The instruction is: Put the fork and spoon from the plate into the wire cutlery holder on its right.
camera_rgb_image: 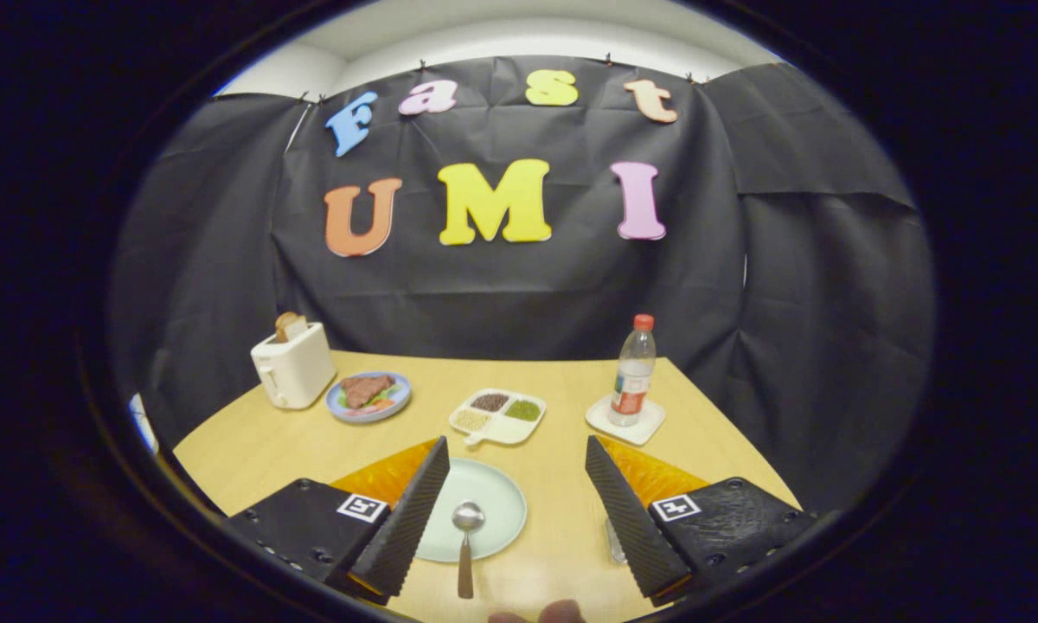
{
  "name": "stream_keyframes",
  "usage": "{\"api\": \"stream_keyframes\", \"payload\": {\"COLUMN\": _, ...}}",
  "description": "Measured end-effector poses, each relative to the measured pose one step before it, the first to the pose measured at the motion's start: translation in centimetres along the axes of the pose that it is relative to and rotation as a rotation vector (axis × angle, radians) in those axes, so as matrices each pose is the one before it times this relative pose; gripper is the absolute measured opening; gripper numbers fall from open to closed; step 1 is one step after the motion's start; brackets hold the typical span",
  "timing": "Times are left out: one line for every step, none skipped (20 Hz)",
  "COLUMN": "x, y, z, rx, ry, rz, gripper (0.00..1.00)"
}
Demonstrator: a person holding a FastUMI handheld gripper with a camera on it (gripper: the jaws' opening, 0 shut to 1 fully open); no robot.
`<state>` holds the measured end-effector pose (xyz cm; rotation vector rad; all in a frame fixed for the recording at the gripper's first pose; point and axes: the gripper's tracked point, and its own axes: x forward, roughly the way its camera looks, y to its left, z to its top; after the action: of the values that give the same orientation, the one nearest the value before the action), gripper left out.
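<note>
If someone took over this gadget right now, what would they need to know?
Gripper: fingers open, holding nothing, hovering above the table.
Spoon: lying on the pale plate, between the fingers, bowl pointing away, handle hanging over the near rim.
Fork: I cannot make it out on the plate.
A bit of metal shows by the right finger; it could be the holder or the fork, too hidden to tell.
Left: grasp the spoon and carry it right to the holder.
</note>
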<state>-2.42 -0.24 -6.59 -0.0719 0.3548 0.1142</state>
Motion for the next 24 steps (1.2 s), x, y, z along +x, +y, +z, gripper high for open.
{"api": "stream_keyframes", "payload": {"x": 0.243, "y": 0.304, "z": -1.152, "rx": -0.01490, "ry": 0.04023, "rz": 0.01122, "gripper": 0.95}}
{"api": "stream_keyframes", "payload": {"x": 0.428, "y": 0.537, "z": -1.306, "rx": -0.01188, "ry": 0.05460, "rz": 0.01911, "gripper": 0.95}}
{"api": "stream_keyframes", "payload": {"x": 0.372, "y": 0.560, "z": -1.580, "rx": -0.01161, "ry": 0.07816, "rz": 0.01784, "gripper": 0.95}}
{"api": "stream_keyframes", "payload": {"x": 0.323, "y": 0.639, "z": -1.645, "rx": -0.00571, "ry": 0.08696, "rz": 0.02026, "gripper": 0.95}}
{"api": "stream_keyframes", "payload": {"x": -0.244, "y": 0.953, "z": -1.307, "rx": 0.00730, "ry": 0.07196, "rz": 0.03462, "gripper": 0.95}}
{"api": "stream_keyframes", "payload": {"x": -0.133, "y": 0.803, "z": -1.010, "rx": 0.01326, "ry": 0.05531, "rz": 0.02349, "gripper": 0.95}}
{"api": "stream_keyframes", "payload": {"x": -0.210, "y": 0.388, "z": -0.559, "rx": 0.01253, "ry": 0.03949, "rz": 0.00695, "gripper": 0.95}}
{"api": "stream_keyframes", "payload": {"x": 0.079, "y": -0.040, "z": -0.487, "rx": -0.00258, "ry": 0.02844, "rz": -0.01283, "gripper": 0.95}}
{"api": "stream_keyframes", "payload": {"x": 0.275, "y": -0.119, "z": -0.507, "rx": -0.01520, "ry": 0.02436, "rz": -0.01912, "gripper": 0.95}}
{"api": "stream_keyframes", "payload": {"x": 0.291, "y": -0.184, "z": -0.417, "rx": -0.01865, "ry": 0.01794, "rz": -0.01889, "gripper": 0.95}}
{"api": "stream_keyframes", "payload": {"x": 0.428, "y": -0.053, "z": -0.487, "rx": -0.01266, "ry": 0.01607, "rz": -0.01670, "gripper": 0.95}}
{"api": "stream_keyframes", "payload": {"x": 0.340, "y": 0.017, "z": -0.535, "rx": -0.00693, "ry": 0.02037, "rz": -0.00670, "gripper": 0.95}}
{"api": "stream_keyframes", "payload": {"x": 0.493, "y": 0.239, "z": -0.560, "rx": -0.00248, "ry": 0.02256, "rz": 0.00302, "gripper": 0.95}}
{"api": "stream_keyframes", "payload": {"x": 0.486, "y": 0.234, "z": -0.460, "rx": 0.00152, "ry": 0.02075, "rz": 0.00229, "gripper": 0.95}}
{"api": "stream_keyframes", "payload": {"x": 0.366, "y": 0.216, "z": -0.361, "rx": -0.00234, "ry": 0.01358, "rz": 0.00278, "gripper": 0.95}}
{"api": "stream_keyframes", "payload": {"x": 0.452, "y": 0.069, "z": -0.206, "rx": -0.00431, "ry": 0.01292, "rz": -0.00749, "gripper": 0.93}}
{"api": "stream_keyframes", "payload": {"x": 0.400, "y": -0.053, "z": -0.573, "rx": -0.00101, "ry": 0.01451, "rz": -0.00391, "gripper": 0.88}}
{"api": "stream_keyframes", "payload": {"x": 0.477, "y": 0.144, "z": -0.386, "rx": 0.00575, "ry": 0.01614, "rz": 0.00178, "gripper": 0.82}}
{"api": "stream_keyframes", "payload": {"x": 0.590, "y": 0.262, "z": -0.520, "rx": 0.01597, "ry": 0.01816, "rz": 0.01279, "gripper": 0.76}}
{"api": "stream_keyframes", "payload": {"x": 0.333, "y": 0.153, "z": -0.450, "rx": 0.02265, "ry": 0.02559, "rz": 0.01568, "gripper": 0.70}}
{"api": "stream_keyframes", "payload": {"x": 0.212, "y": 0.109, "z": -0.569, "rx": 0.02180, "ry": 0.02599, "rz": 0.01566, "gripper": 0.65}}
{"api": "stream_keyframes", "payload": {"x": 0.183, "y": -0.201, "z": -0.016, "rx": 0.02390, "ry": 0.00724, "rz": 0.00734, "gripper": 0.52}}
{"api": "stream_keyframes", "payload": {"x": 0.081, "y": -0.374, "z": 0.121, "rx": 0.01855, "ry": 0.00018, "rz": -0.00509, "gripper": 0.40}}
{"api": "stream_keyframes", "payload": {"x": 0.021, "y": -0.034, "z": 0.238, "rx": 0.01941, "ry": 0.00494, "rz": 0.01399, "gripper": 0.21}}
